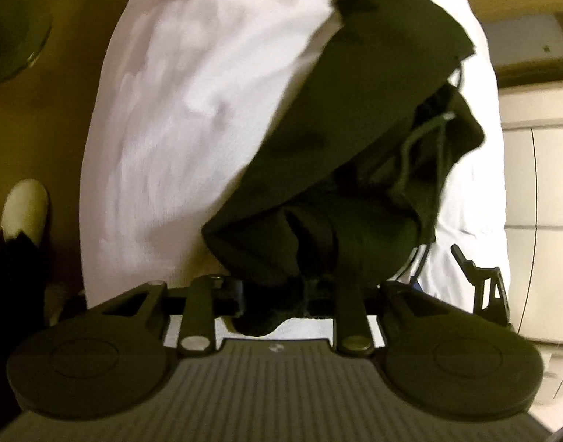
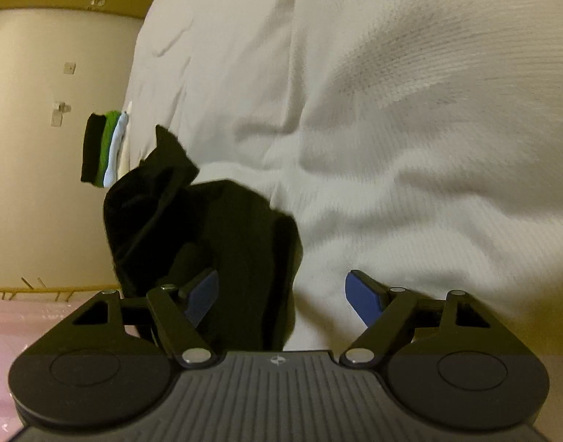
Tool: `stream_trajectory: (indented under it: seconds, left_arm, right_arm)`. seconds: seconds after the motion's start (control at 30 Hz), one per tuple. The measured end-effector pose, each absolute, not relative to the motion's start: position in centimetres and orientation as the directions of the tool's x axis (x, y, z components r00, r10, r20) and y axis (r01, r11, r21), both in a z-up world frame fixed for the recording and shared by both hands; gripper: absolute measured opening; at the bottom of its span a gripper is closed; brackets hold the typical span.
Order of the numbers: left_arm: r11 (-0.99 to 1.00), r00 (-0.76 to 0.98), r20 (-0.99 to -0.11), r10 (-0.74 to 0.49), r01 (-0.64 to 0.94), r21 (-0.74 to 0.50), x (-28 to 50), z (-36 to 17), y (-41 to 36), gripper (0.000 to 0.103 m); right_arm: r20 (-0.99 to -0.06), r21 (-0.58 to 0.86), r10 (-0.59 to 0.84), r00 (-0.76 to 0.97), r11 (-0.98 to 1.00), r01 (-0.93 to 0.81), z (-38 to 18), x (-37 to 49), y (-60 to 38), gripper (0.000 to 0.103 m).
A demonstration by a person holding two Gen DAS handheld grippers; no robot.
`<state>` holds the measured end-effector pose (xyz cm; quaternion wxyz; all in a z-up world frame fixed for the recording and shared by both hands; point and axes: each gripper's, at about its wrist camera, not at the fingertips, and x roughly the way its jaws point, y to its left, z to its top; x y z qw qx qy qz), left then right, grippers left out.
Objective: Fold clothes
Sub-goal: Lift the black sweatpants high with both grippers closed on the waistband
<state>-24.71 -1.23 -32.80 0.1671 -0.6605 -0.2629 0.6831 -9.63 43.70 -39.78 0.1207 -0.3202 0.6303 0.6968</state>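
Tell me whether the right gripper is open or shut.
Open. The right gripper has its blue pads standing wide apart, with nothing clamped; the black garment lies beside its left pad.

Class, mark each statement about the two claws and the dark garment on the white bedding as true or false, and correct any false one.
1. The left claw is shut on the dark garment. True.
2. The right claw is shut on the garment. False: its blue pads stand apart, holding nothing.
3. The garment lies on white bedding. True.
4. The garment is bright red. False: it is black or very dark.
5. A stack of folded clothes lies at the bedding's edge. True.
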Motion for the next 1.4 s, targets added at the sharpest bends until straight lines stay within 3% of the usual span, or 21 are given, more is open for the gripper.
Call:
stream_trajectory:
  seconds: [0.2,0.23,0.27,0.3,0.33,0.47,0.77,0.97,1.07,1.2,1.4]
  left_arm:
    - [-0.803,-0.067,-0.811,0.581,0.116,-0.584,-24.9,-33.6,-0.5,0.032]
    - [-0.804,-0.066,-0.812,0.58,0.115,-0.584,-24.9,-33.7,-0.4,0.034]
    - [-0.805,-0.065,-0.812,0.58,0.11,-0.583,-24.9,-33.8,-0.3,0.034]
    - [-0.807,-0.065,-0.814,0.578,0.1,-0.581,-24.8,-33.9,-0.2,0.033]
    - [-0.809,-0.063,-0.814,0.577,0.09,-0.58,-24.9,-33.9,-0.1,0.026]
    - [-0.805,-0.046,-0.807,0.589,0.051,-0.591,-25.4,-32.4,0.0,0.007]
    - [-0.671,-0.141,-0.657,0.741,-0.192,-0.716,-27.8,-17.9,-1.5,0.003]
    - [-0.549,-0.266,-0.481,0.836,-0.413,-0.726,-30.4,-5.1,-1.1,0.002]
    - [-0.471,-0.311,-0.355,0.882,-0.553,-0.687,-30.6,2.4,-0.7,0.002]
    - [-0.352,-0.304,-0.188,0.934,-0.689,-0.634,-30.6,12.2,-1.0,0.002]
    - [-0.303,-0.329,-0.021,0.944,-0.842,-0.447,-29.8,26.8,-0.7,0.002]
  right_arm:
    - [-0.569,0.822,-0.28,-0.773,-0.234,-0.52,-41.9,-13.9,43.7,0.071]
    - [-0.568,0.822,-0.292,-0.77,-0.254,-0.51,-42.0,-14.7,43.5,0.064]
    - [-0.584,0.81,-0.295,-0.756,-0.277,-0.517,-42.1,-15.4,43.3,0.046]
    - [-0.592,0.805,-0.306,-0.746,-0.275,-0.526,-42.3,-15.9,43.3,0.035]
    - [-0.588,0.809,-0.309,-0.748,-0.255,-0.531,-42.2,-16.0,43.3,0.011]
    - [-0.525,0.851,-0.299,-0.797,-0.185,-0.492,-39.0,-14.6,43.2,0.011]
    - [-0.26,0.964,-0.241,-0.935,-0.116,-0.239,-22.1,-7.2,42.8,0.011]
    - [-0.063,0.988,-0.186,-0.981,-0.153,-0.035,-10.2,-7.0,44.3,0.011]
    - [0.057,0.957,-0.165,-0.985,-0.27,0.101,-2.4,-6.5,44.5,0.011]
    - [0.217,0.861,-0.159,-0.963,-0.435,0.265,8.5,-5.4,44.4,0.011]
    - [0.376,0.669,-0.196,-0.906,-0.618,0.412,23.1,-4.2,43.2,0.011]
